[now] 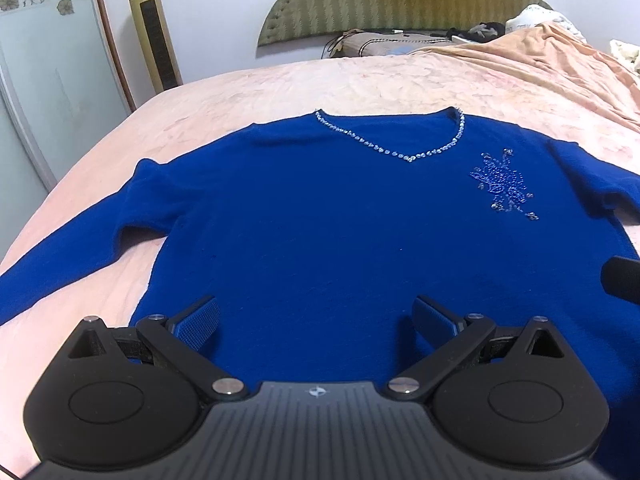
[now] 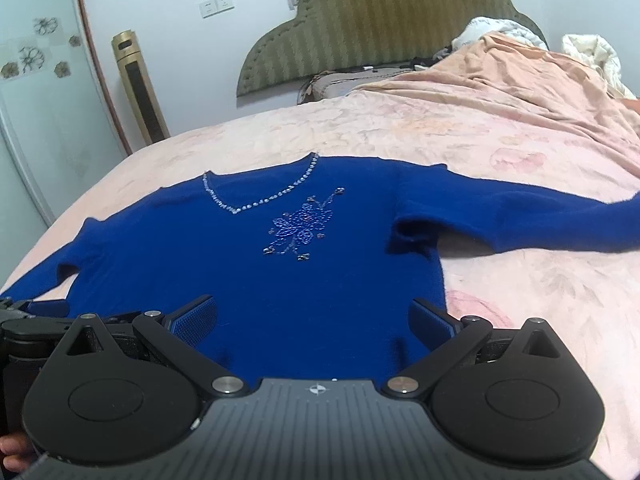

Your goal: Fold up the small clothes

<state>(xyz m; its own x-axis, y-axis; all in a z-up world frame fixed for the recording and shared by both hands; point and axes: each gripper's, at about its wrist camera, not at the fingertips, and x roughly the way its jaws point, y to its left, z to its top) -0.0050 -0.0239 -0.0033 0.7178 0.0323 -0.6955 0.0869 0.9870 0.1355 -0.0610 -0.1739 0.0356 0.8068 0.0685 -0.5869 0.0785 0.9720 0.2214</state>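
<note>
**Wide jaws over a slippery knit: where the fold could go astray**

We have the blue sweater (image 1: 320, 232) spread face up on the pink bedspread (image 1: 360, 80), neckline toward twelve o'clock and hem toward six, nearest us. Both sleeves lie out sideways, one toward nine o'clock (image 1: 72, 252) and the other toward three (image 2: 540, 216).

Our left gripper (image 1: 316, 316) hangs over the lower body of the garment with its jaws spread wide and nothing between them. Our right gripper (image 2: 312, 316) does the same near the hem's right corner, also wide apart and empty. Whether either one touches the cloth we cannot tell.

The risks, as we judge them:

- The knit looks thick and soft. If we close on the top layer alone, the back layer stays on the bed and the fold comes out lopsided.
- If we pinch too deep, the bedspread may come up with the hem.
- The beaded flower (image 2: 304, 228) and the beaded neckline (image 1: 400, 152) could snag on the ribbed pads if we drag across them.
- The two grippers sit close together, so they might collide when we swing a side inward.
- The sleeve at nine o'clock runs near the bed's edge and could slide off.
</note>
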